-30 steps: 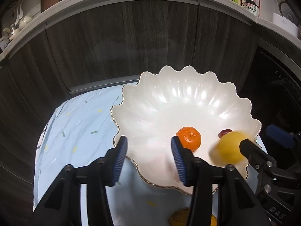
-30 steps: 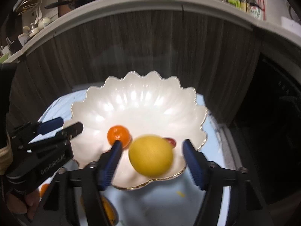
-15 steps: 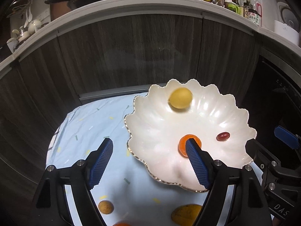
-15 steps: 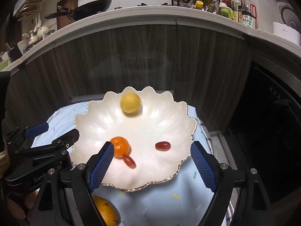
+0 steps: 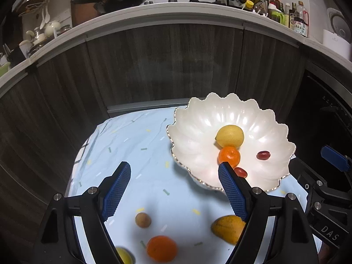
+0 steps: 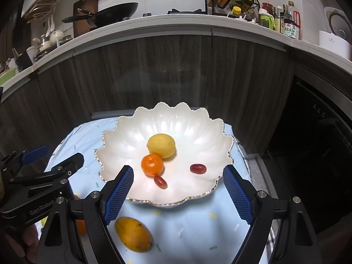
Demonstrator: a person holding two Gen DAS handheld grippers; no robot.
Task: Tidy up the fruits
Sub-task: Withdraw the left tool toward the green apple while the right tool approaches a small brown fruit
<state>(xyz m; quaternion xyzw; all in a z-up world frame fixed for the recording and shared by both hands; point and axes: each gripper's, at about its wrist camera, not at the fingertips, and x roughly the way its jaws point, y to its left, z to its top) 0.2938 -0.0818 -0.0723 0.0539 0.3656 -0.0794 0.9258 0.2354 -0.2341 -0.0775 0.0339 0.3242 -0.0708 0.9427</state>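
A white scalloped bowl (image 5: 198, 140) (image 6: 193, 136) sits on a light blue cloth (image 5: 136, 145). In it a yellow lemon (image 5: 229, 136) (image 6: 161, 145) rests against a tangerine (image 5: 228, 156) (image 6: 152, 165), with two red grapes (image 5: 263, 155) (image 6: 198, 168) beside them. My left gripper (image 5: 173, 176) hovers open over the cloth left of the bowl, with nothing between its fingers. My right gripper (image 6: 178, 176) is open above the bowl's near rim, also with nothing in it. On the cloth lie a mango (image 5: 228, 228) (image 6: 133, 234), an orange (image 5: 161, 248) and a small brown fruit (image 5: 143, 220).
Dark wood cabinet fronts (image 5: 165, 66) stand right behind the table, under a counter with a pan (image 6: 114, 11) and bottles (image 6: 286, 24). A dark oven front (image 6: 319, 143) is at the right. A yellow fruit (image 5: 124, 256) shows at the bottom edge.
The lemon left my right gripper, rolled to the bowl's far wall, then came back against the tangerine. The left jaws widened. Both grippers drew back and up from the bowl.
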